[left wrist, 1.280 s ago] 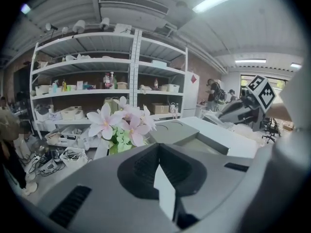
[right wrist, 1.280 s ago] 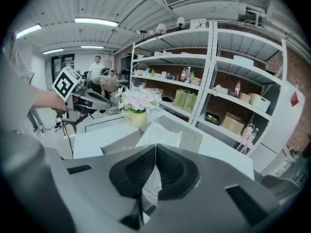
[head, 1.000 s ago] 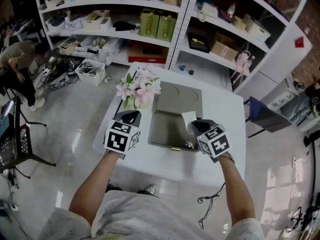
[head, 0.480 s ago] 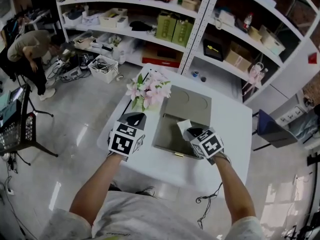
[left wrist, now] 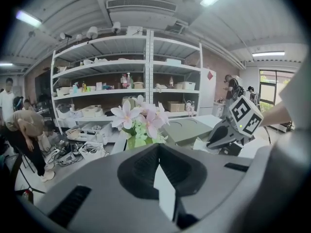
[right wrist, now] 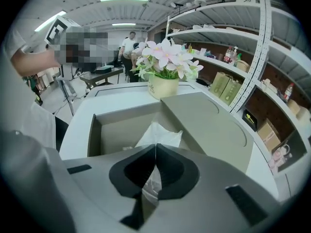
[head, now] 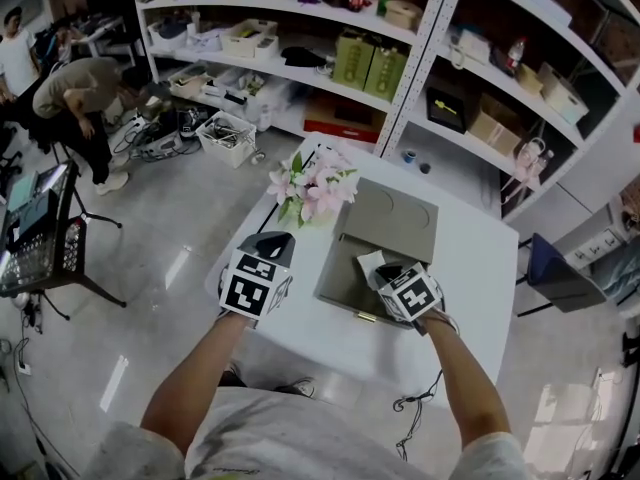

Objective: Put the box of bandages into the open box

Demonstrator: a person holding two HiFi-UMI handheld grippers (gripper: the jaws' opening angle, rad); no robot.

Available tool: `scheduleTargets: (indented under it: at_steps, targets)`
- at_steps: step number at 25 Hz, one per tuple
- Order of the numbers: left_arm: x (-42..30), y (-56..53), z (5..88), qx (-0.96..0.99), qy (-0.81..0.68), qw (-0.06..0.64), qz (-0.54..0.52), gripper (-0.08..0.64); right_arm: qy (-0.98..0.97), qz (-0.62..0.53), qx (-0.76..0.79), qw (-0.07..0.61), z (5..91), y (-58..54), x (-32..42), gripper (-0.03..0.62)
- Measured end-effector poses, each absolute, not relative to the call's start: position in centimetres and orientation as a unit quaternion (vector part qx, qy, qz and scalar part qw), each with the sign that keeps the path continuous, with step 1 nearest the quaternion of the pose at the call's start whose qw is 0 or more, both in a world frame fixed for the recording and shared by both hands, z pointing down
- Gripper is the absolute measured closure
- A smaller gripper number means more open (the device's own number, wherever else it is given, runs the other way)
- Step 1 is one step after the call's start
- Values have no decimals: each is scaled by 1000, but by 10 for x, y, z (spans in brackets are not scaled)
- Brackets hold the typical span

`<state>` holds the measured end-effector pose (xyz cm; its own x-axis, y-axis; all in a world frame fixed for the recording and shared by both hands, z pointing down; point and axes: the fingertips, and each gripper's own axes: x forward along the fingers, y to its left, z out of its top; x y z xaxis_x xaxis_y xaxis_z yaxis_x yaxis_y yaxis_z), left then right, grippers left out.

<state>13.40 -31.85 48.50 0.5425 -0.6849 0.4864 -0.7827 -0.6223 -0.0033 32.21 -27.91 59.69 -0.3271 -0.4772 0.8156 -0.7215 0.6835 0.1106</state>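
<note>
We see a white table (head: 470,268) in mid-frame. Directly on it sit a grey open box (head: 345,276), its lid (head: 392,218) folded back toward the top, and a pot of pink flowers (head: 314,188) at the table's upper left corner.

Open box (head: 338,280) olive-grey; bandage box (head: 369,262) white; flowers (head: 318,183) pink w/ green lvs; table (head: 470,268) white.

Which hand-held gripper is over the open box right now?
The right hand-held gripper: it is shut on the bandage box, above the grey open box. The left hand-held gripper is off the box's left side, near the flowers.
</note>
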Motion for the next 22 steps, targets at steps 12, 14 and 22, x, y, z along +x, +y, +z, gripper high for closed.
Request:
scheduleTargets:
  at_steps: [12, 14, 22]
  targets:
    - [123, -316, 490, 863, -433, 112, 233, 557, -804, 148, 362, 448, 608, -278, 322, 552]
    - [123, -317, 489, 864, -433, 112, 232, 557, -804, 151, 363, 446, 607, -278, 322, 546]
    - [127, -321, 486, 871, -421, 108, 230, 557, -804, 156, 387, 425, 590, -274, 325, 541]
